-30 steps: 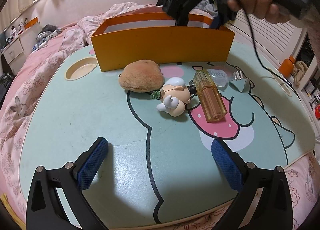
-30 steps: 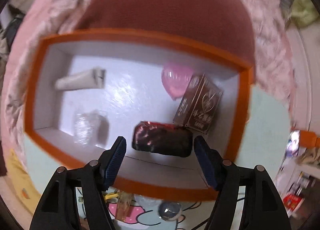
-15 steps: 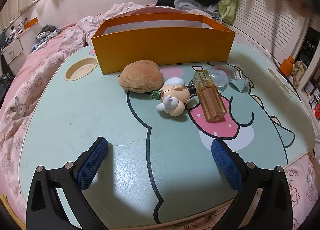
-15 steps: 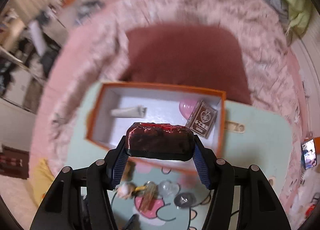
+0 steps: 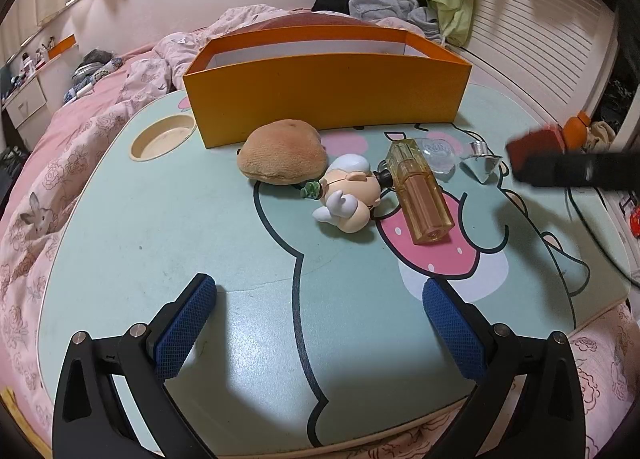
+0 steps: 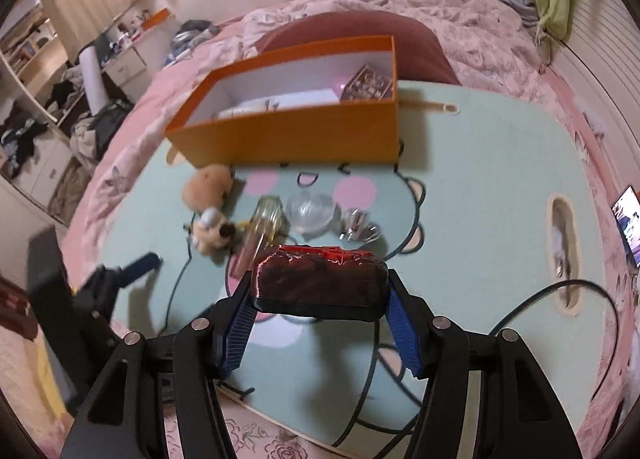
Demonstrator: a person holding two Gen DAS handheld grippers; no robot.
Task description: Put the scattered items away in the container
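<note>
My right tool [image 6: 321,301] grips a dark red block [image 6: 320,283] by its two short ends, blue pads pressed on either side; the block's long axis runs straight across the view, level, above the near part of the pale green cartoon-printed surface [image 6: 480,179]. The jaws had closed on it within the last second and now sit steady at a middling width.

Only the right wrist view looks down into the orange container [image 6: 288,139] at the far edge of the surface: a brown patterned box [image 6: 366,85] and something pink [image 6: 340,81] lie in its right end, a pale item in the left. The left wrist view shows only the container's outer front wall [image 5: 328,99].

Between container and tools lie a tan plush [image 5: 282,157], a small figurine [image 5: 348,199] on its side, an amber bottle [image 5: 420,195] lying flat with its dark cap towards the figurine and its base towards me, a clear dish [image 5: 438,151] and a silver faceted piece [image 5: 482,165].

My left tool [image 5: 319,333] points steeply down over the near edge, jaws wide and empty. In its view the block [image 5: 534,147] appears blurred at far right, above the surface's right side.
</note>
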